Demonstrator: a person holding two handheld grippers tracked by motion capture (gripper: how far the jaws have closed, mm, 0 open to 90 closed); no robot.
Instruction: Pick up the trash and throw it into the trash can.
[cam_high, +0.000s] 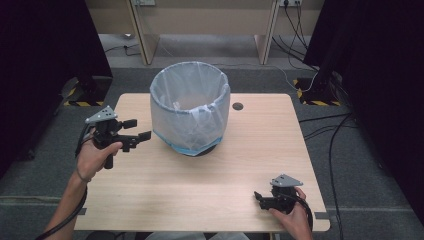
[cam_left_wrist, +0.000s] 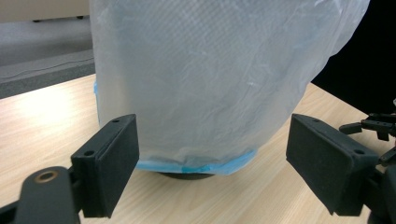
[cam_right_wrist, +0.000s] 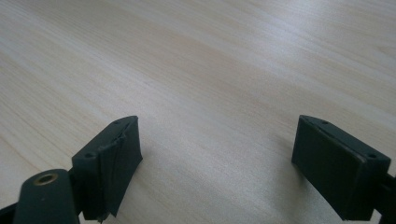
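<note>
A light wooden table (cam_high: 210, 185) stands on grey carpet, with black curtains to either side and cables trailing across the floor at about two o'clock. Toward twelve o'clock on the tabletop sits a round bin (cam_high: 190, 107) lined with a translucent white bag, a blue band showing near its foot.

My left hand (cam_high: 92, 156) comes in from seven o'clock, forearm angled up toward the bin, wrist lifted clear of the wood. In it my left gripper (cam_high: 137, 130) points toward three o'clock at the bin's lower wall, near it but apart. In the left gripper view its jaws stand wide apart with nothing between them, the bag (cam_left_wrist: 210, 79) rising just beyond.

My right hand (cam_high: 290, 212) sits low at five o'clock near the table's front edge. My right gripper (cam_high: 260, 197) points toward nine o'clock, well apart from the bin. The right gripper view shows its jaws spread wide over bare wood (cam_right_wrist: 210, 93), holding nothing.
</note>
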